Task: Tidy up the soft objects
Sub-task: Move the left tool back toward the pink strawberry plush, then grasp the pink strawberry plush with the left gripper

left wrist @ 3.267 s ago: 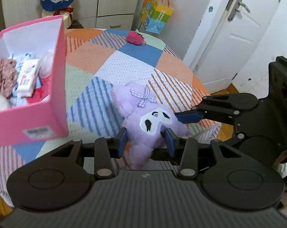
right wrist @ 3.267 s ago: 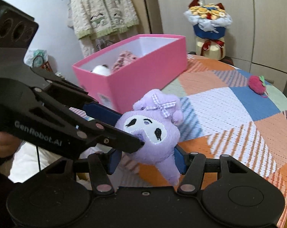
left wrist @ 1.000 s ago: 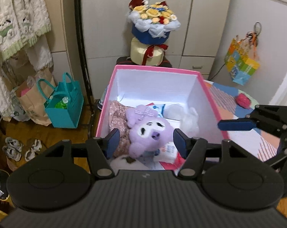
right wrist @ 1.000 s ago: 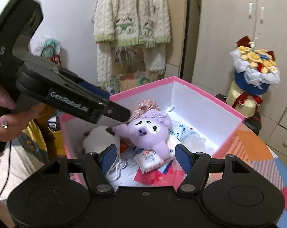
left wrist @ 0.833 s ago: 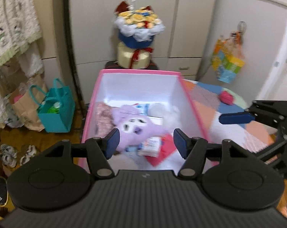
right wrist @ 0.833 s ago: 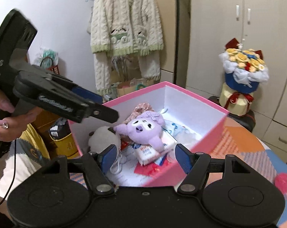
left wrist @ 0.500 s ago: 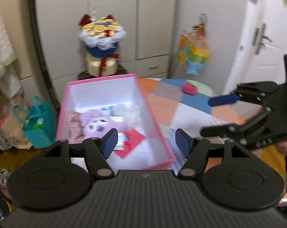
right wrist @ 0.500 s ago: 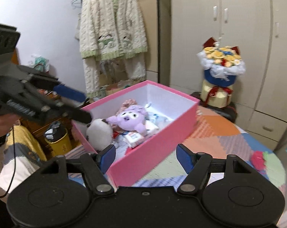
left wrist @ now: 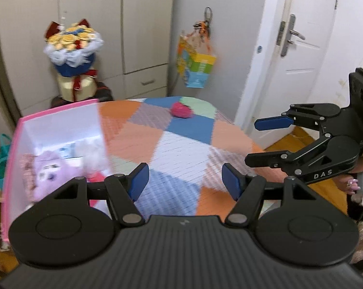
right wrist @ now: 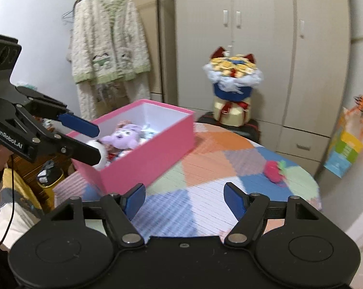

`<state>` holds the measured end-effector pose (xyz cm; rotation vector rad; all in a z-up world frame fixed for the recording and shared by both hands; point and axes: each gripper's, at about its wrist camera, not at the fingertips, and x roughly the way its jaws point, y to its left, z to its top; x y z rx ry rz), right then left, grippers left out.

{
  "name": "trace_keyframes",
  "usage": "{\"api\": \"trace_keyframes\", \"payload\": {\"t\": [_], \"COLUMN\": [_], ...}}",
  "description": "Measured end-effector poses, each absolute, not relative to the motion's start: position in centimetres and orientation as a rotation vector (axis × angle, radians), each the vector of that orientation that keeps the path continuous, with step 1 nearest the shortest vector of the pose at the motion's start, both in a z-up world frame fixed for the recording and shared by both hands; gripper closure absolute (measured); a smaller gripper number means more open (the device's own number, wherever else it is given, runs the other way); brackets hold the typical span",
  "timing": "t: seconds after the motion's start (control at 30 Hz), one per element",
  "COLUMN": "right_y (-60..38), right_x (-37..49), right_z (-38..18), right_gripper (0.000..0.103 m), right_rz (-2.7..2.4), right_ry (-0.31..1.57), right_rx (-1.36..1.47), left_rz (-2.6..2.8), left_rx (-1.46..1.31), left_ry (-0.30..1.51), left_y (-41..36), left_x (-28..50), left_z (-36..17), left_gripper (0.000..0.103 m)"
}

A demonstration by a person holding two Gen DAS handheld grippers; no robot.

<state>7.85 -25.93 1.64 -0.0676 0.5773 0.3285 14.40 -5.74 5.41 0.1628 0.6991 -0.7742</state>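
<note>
Beyond the pink box [right wrist: 143, 156], where the purple plush [right wrist: 126, 136] already lies, both left gripper [left wrist: 184, 180] and right gripper [right wrist: 184, 197] hovering empty, jaws apart, probably between picks; next, reaching across the worktop [left wrist: 181, 144] for the red strawberry plush [right wrist: 273, 168].

A flower bouquet [right wrist: 233, 72] stands before cupboards [right wrist: 265, 36], a knitted cardigan [right wrist: 109, 41] hanging well apart.

"DAS" on the right claw [left wrist: 251, 142], "GenRobot.AI" on the left claw [right wrist: 97, 142]
</note>
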Motion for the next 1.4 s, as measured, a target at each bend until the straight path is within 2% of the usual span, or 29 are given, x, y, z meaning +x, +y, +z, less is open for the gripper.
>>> {"api": "trace_keyframes", "payload": {"t": [0.47, 0.97, 1.4], "right_y": [-32.4, -37.9, -40.3], "right_x": [10.5, 22.0, 31.9], "right_z": [-2.8, -8.3, -12.2], "right_gripper": [0.027, 0.027, 0.026], "right_rz": [0.225, 0.280, 0.311], "right_ry": [0.503, 0.479, 0.658], "right_rx": [-0.078, -0.055, 0.023], "left_rz": [-0.775, -0.594, -0.518], "left_rx": [0.081, -0.026, -0.100], "left_ry": [0.671, 0.659, 0.761], "left_y": [-14.7, -22.5, -27.7], "left_x": [18.2, 27.4, 35.7], "left_z": [1.3, -2.7, -7.2], "left_gripper": [0.037, 0.039, 0.040]}}
